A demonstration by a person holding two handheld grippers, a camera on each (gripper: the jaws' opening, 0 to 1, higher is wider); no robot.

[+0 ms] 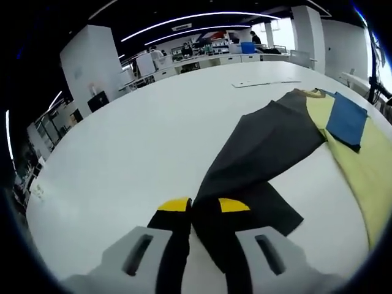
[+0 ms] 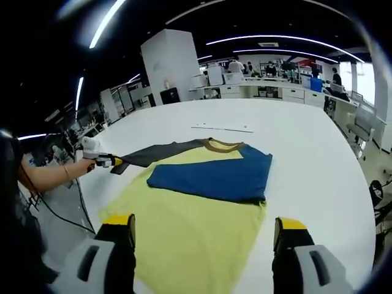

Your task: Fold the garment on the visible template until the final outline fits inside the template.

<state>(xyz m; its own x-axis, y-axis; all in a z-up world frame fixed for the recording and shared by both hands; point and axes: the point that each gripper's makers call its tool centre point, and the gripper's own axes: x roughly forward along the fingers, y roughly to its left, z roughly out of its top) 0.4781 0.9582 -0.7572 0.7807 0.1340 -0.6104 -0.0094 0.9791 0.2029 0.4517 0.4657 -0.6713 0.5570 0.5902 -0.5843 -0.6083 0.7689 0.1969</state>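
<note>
Pinching the cuff end of the dark grey sleeve [image 1: 263, 153], the left gripper [image 1: 205, 211] has its jaws pressed together on the cloth, yellow tips nearly touching. From that grip the sleeve runs straight away across the white table [image 1: 135, 141] toward the shirt [image 2: 202, 214], its long axis pointing at the collar [image 2: 222, 146]. The shirt lies flat near the table's near edge in the right gripper view: yellow body, and a blue sleeve [image 2: 211, 174] already folded across the chest. No template outline can be made out under the cloth.

The right gripper [image 2: 205, 236] hovers above the yellow hem with its jaws spread wide and nothing between them. In that same view the left gripper [image 2: 104, 161] shows at the table's left side, held by a hand, with the grey sleeve stretched out sideways from the shoulder.

The left gripper is the nearer one and already has the cloth, so the coming move likely carries the cuff inward along the sleeve's own line, across the chest toward the blue sleeve.
</note>
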